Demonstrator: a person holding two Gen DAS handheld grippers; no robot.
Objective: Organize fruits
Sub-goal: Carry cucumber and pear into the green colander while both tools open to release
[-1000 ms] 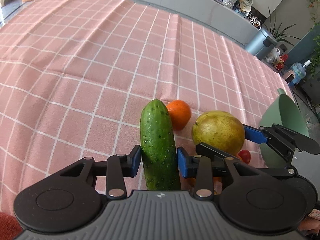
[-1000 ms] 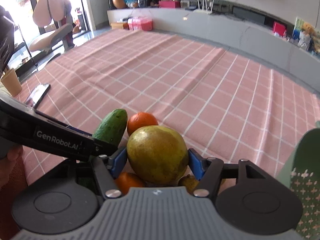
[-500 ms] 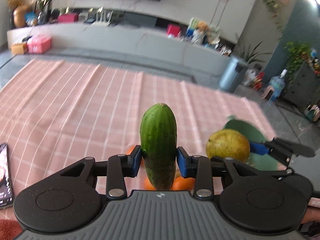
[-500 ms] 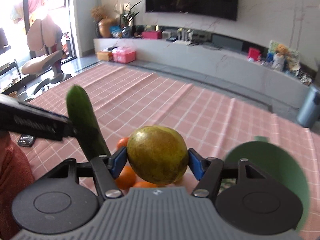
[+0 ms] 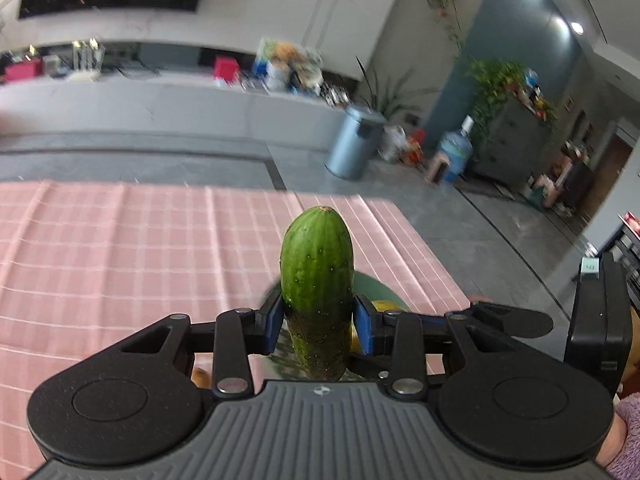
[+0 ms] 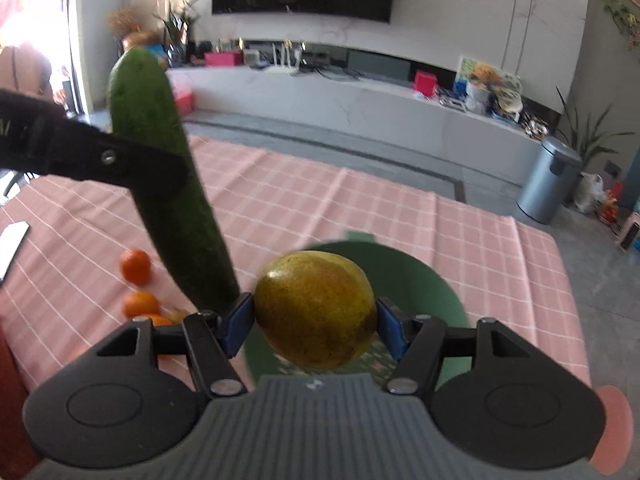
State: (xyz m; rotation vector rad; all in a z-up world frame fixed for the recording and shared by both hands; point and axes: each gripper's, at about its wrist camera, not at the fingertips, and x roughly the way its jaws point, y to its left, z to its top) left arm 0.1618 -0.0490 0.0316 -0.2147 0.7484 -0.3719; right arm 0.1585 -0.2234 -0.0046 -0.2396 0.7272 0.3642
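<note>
My left gripper [image 5: 318, 326] is shut on a green cucumber [image 5: 317, 280], held upright in the air above the pink checked tablecloth [image 5: 120, 248]. The right wrist view shows the same cucumber [image 6: 168, 184] at the left, clamped by the left gripper's black finger [image 6: 112, 160]. My right gripper [image 6: 316, 322] is shut on a yellow-green pear [image 6: 316, 306], lifted over a green bowl [image 6: 416, 280]. Part of that bowl's rim [image 5: 376, 288] shows behind the cucumber. Small oranges [image 6: 136, 266] lie on the cloth at the left, below both grippers.
A phone [image 6: 12, 240] lies on the cloth at the far left. The table's far edge drops to a grey floor [image 5: 460, 232] with a metal bin [image 6: 546, 180]. A long white counter [image 6: 360, 104] with clutter runs along the back wall.
Both grippers have risen from the cloth with their fruit and swung to the right. The green bowl now lies under them and the oranges are left behind on the cloth.
</note>
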